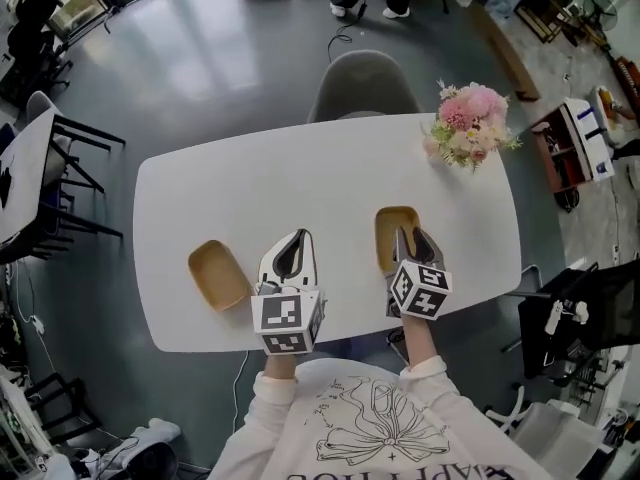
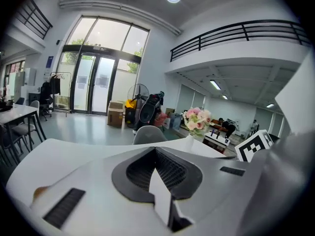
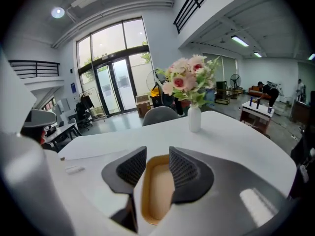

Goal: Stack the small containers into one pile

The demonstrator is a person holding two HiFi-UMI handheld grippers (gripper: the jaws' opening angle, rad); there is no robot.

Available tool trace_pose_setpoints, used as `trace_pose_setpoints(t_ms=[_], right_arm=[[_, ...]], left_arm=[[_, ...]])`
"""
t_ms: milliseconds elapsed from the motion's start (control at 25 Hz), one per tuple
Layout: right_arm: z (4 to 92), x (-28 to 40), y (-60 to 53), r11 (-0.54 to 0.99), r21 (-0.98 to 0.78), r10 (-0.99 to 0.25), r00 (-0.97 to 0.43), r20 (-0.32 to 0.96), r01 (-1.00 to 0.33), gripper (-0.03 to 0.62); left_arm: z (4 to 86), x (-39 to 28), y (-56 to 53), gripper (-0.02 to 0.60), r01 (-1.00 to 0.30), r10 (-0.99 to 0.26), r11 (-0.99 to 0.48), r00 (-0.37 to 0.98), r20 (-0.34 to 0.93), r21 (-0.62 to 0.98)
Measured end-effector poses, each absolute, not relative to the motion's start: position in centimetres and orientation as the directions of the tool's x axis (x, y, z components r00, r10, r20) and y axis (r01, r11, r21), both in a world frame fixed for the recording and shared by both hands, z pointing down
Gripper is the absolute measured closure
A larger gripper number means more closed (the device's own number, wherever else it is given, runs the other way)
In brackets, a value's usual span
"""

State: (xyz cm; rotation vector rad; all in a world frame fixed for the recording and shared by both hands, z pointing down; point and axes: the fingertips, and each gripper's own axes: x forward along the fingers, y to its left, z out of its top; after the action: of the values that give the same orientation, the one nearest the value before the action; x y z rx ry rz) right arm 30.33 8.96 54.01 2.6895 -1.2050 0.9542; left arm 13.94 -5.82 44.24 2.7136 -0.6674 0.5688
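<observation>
The right gripper hovers over the near right part of one container. This container lies on the table, nearer the person than the vase and a little to its left. The gripper's jaws are parted. In the right gripper view the container's tan hollow shows between them, its left rim runs just beside the left pad, and its right rim is hidden under the right jaw. Neither pad is seen pressing on it, so the gripper is released.

The left gripper is farther left of the vase, level with the right gripper. Its jaws are clenched tip to tip with nothing between them.

The second container lies farther still from the vase, just beyond the left gripper's outer side and not touching it. It is well apart from the first container.
</observation>
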Motion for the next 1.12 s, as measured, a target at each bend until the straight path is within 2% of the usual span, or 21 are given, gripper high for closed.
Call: trace_pose_setpoints(t_ms=[280,840,1000,1120], right_arm=[[57.2,33.2,15.0,-0.771,-0.154,-0.564,0.552,0.614,-0.617,0.441],[63.9,32.7,16.3,-0.766,-0.177,-0.524,0.440,0.729,-0.618,0.464],[65.0,33.0,16.8,-0.777,-0.158,-0.498,0.440,0.748,-0.610,0.545],[64.9,32.9,16.6,-0.780,-0.177,-0.503,0.434,0.747,-0.600,0.560]], left_arm=[[45.6,17.9,-2.6,0.575,-0.406,-0.280,-0.894,0.836,0.471,0.188],[48.7,20.0,-0.6,0.575,-0.366,-0.209,-0.907,0.819,0.535,0.207],[49.2,19.7,-0.9,0.575,-0.375,-0.214,-0.904,0.814,0.541,0.207],[49.4,19.4,-1.2,0.575,-0.392,-0.228,-0.896,0.809,0.541,0.208]])
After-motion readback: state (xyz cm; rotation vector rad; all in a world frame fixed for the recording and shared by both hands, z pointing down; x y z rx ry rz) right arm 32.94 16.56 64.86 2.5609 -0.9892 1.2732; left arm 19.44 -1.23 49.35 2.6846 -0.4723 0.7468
